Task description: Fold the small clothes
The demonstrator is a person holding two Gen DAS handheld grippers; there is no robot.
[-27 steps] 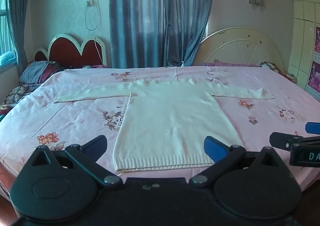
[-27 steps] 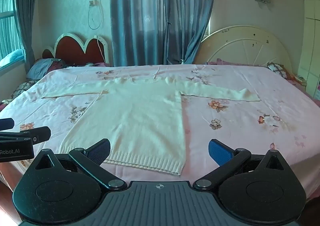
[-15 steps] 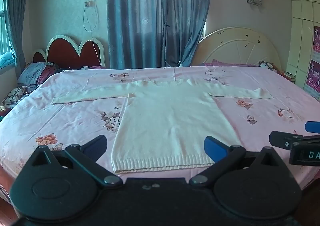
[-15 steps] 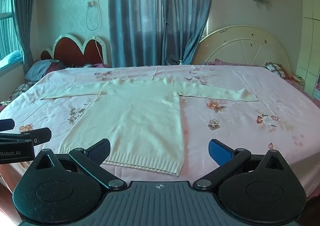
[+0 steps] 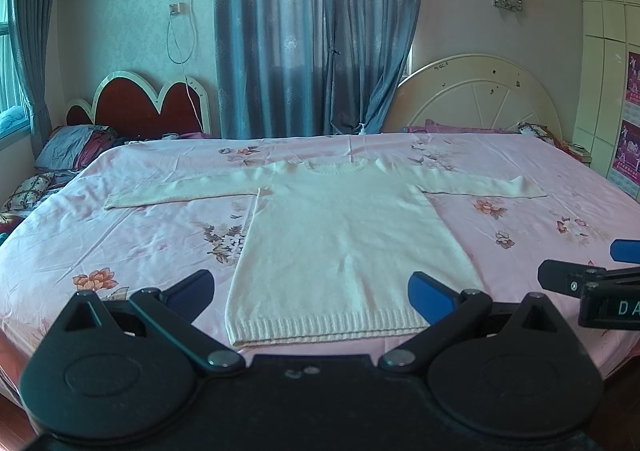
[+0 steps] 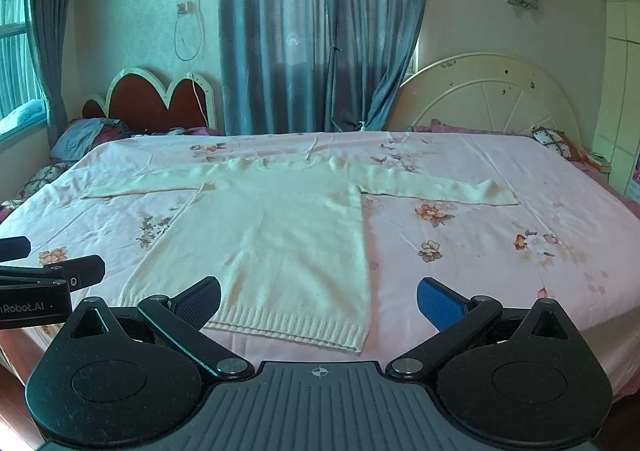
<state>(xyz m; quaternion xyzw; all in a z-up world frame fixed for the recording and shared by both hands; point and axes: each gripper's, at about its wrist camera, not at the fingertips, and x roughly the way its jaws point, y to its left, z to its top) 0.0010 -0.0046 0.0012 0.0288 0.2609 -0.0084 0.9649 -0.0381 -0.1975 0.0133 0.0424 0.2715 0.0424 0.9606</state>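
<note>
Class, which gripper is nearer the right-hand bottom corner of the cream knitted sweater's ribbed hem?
Right. The right gripper frames that corner of the cream knitted sweater between its open jaws; the left gripper sits toward the hem's other end.

"Robot.AI" – on left gripper (image 6: pixel 52 279) body (cut off); "DA" – on right gripper (image 5: pixel 592 283) body.

The left gripper's (image 5: pixel 312 293) black body hides the bed's (image 5: pixel 120 235) near edge. The right gripper (image 5: pixel 592 283) is cut off at the frame's side, its lettering incomplete. The wall posters (image 5: pixel 632 123) are unreadable.
</note>
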